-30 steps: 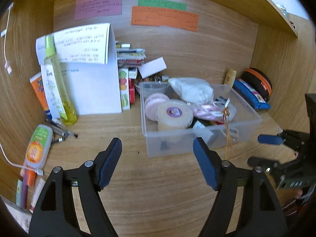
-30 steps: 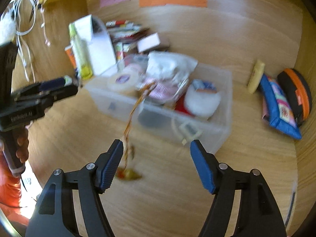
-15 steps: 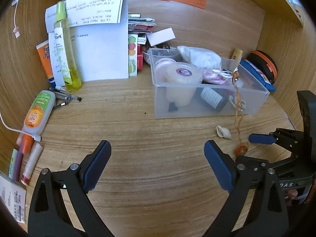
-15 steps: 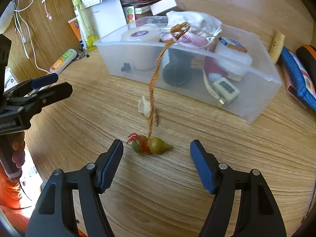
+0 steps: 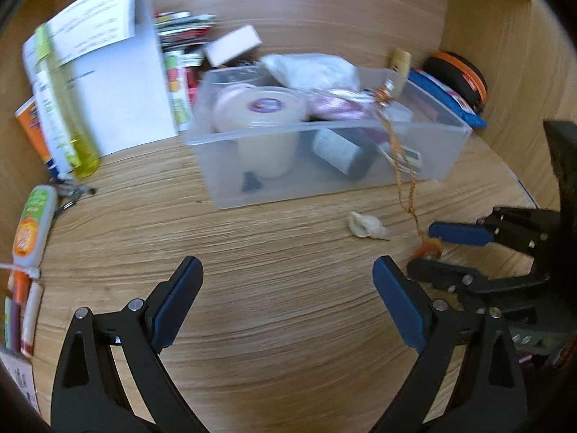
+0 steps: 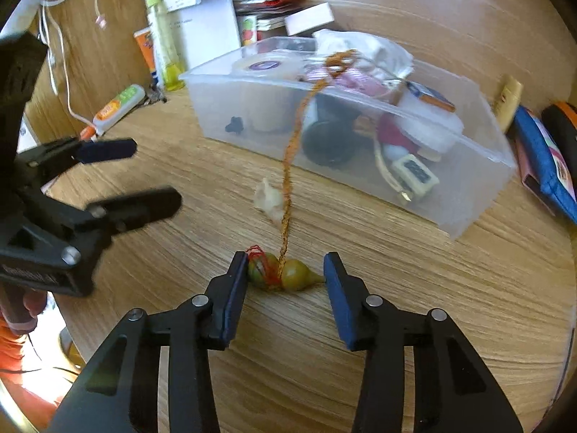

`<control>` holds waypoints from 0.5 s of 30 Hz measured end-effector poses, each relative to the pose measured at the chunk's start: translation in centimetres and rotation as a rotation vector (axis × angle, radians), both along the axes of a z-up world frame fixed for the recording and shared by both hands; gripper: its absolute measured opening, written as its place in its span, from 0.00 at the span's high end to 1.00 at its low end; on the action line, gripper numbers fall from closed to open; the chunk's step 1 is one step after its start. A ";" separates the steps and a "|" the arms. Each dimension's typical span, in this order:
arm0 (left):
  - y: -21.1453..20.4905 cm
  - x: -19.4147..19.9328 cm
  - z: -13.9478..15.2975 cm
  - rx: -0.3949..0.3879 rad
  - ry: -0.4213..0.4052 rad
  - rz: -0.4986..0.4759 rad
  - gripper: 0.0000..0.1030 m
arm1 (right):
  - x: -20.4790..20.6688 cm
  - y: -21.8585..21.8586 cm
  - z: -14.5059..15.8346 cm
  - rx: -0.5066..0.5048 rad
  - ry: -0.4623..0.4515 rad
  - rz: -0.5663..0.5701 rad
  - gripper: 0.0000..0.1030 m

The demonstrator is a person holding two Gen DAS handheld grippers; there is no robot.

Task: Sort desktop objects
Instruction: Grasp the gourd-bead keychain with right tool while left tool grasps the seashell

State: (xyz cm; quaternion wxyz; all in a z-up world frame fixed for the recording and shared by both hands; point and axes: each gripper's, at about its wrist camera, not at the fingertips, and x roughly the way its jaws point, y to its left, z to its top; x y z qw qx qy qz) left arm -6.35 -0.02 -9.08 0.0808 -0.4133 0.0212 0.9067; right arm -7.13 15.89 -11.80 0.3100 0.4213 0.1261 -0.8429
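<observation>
A green-yellow gourd charm (image 6: 285, 274) with red thread lies on the wooden desk, on an orange braided cord (image 6: 290, 176) that runs up over the rim of a clear plastic bin (image 6: 479, 195). My right gripper (image 6: 286, 281) is partly open, its jaws on either side of the charm, left pad touching it. A white seashell (image 6: 268, 198) lies beside the cord, also in the left wrist view (image 5: 366, 225). My left gripper (image 5: 286, 296) is open and empty over bare desk, in front of the bin (image 5: 230, 195). The right gripper (image 5: 443, 249) shows there at the charm (image 5: 429, 249).
The bin holds tape rolls, a dark bottle and a white bag. A yellow spray bottle (image 5: 65, 108), a white paper stand (image 5: 119, 86), tubes and pens (image 5: 32, 223) are at the left. A blue pouch (image 6: 544, 158) and an orange-black case (image 5: 461, 79) are at the right.
My right gripper has moved forward and down around the charm and its jaws have narrowed. My left gripper has moved closer to the bin.
</observation>
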 end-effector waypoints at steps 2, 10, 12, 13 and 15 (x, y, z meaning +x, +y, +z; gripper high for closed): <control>1.0 -0.6 -0.3 -0.012 -0.018 -0.026 0.07 | -0.5 1.2 0.4 -0.029 -0.006 -0.025 0.62; 4.9 -3.1 -1.6 -0.055 -0.071 -0.101 0.07 | -2.2 6.7 2.3 -0.119 0.008 -0.137 0.62; 5.3 -3.4 -1.7 -0.061 -0.073 -0.103 0.08 | -2.3 7.4 2.6 -0.127 0.016 -0.146 0.62; 5.4 -3.5 -1.7 -0.060 -0.072 -0.104 0.10 | -2.4 7.8 2.7 -0.132 0.019 -0.146 0.62; 5.6 -3.7 -1.7 -0.058 -0.080 -0.107 0.28 | -2.5 8.2 2.9 -0.136 0.025 -0.145 0.62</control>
